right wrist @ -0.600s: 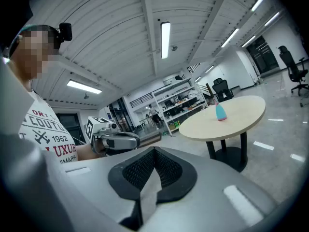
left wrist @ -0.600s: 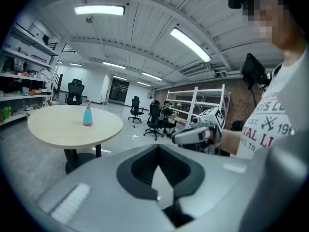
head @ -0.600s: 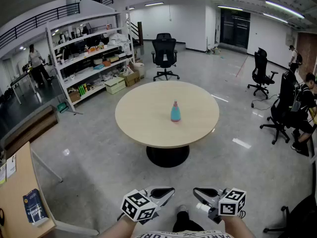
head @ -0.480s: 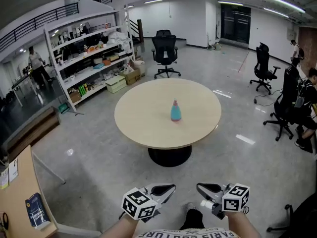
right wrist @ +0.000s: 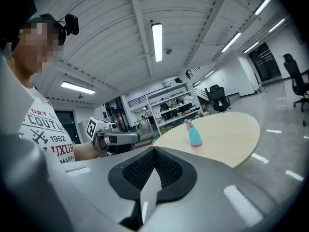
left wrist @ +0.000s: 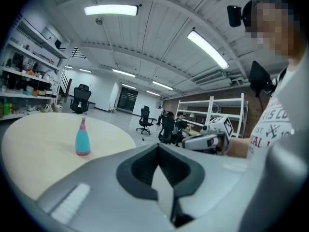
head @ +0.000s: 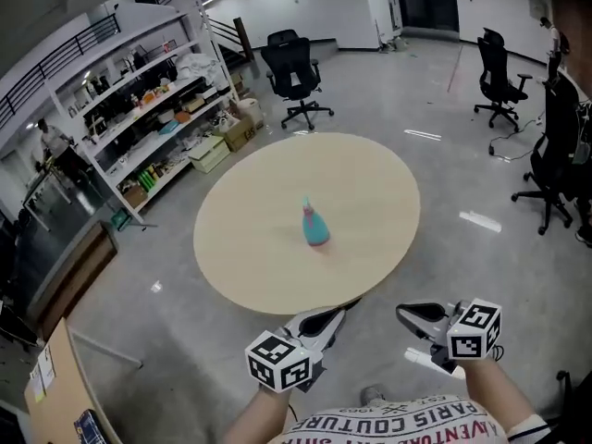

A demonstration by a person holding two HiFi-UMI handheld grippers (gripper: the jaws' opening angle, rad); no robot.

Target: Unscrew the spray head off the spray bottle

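Observation:
A small teal spray bottle [head: 314,228] with a pink spray head stands upright near the middle of the round beige table [head: 250,266]. It also shows in the left gripper view as the bottle [left wrist: 82,141] and in the right gripper view as the bottle [right wrist: 194,135]. My left gripper [head: 335,315] is shut and empty, just short of the table's near edge. The right gripper [head: 407,314] is shut too, holding nothing, off the table's near right side. Both are well away from the bottle.
Black office chairs [head: 291,77] stand beyond the table and at the right [head: 555,155]. White shelving [head: 148,118] full of boxes lines the left. A wooden desk corner [head: 55,396] is at the lower left. Grey floor surrounds the table.
The view has come closer to the table and tilted down. Both grippers have moved forward and up toward the table's near edge, still shut. The bottle has not moved.

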